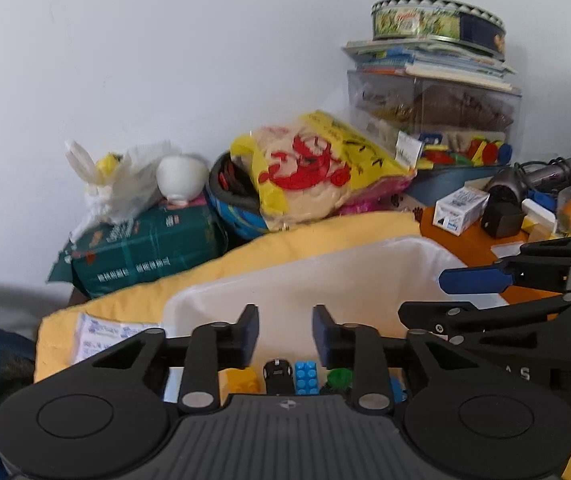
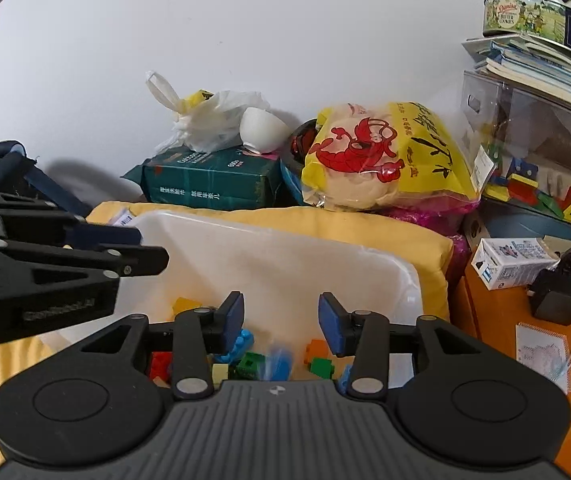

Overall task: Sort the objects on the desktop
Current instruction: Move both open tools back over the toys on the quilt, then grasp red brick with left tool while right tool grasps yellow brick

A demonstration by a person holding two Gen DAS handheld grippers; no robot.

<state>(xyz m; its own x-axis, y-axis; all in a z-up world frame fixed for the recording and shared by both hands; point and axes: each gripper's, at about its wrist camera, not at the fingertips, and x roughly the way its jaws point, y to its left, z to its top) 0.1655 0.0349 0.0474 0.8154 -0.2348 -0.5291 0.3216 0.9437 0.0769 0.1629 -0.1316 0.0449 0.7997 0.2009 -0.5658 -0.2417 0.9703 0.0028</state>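
Above the white bin (image 2: 269, 256) of what look like blocks (image 2: 245, 344), both grippers hang apart, empty.

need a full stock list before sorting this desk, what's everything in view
white bin: one, translucent white, on the yellow cloth
toy bricks: several, blue, green, red, yellow, orange, in the bin
toy car: one, black, among the bricks
yellow cloth: one, under the bin
green pack: one, dark green, behind the cloth
white bowl: one, tilted on the green pack
plastic bag: one, white, on the green pack
yellow bag: one, red print, right of the pack
cookie tin: one, on stacked books
clear box: one, under the books
small carton: one, white, on the orange desk
left gripper: fingers apart, empty
right gripper: fingers apart, empty
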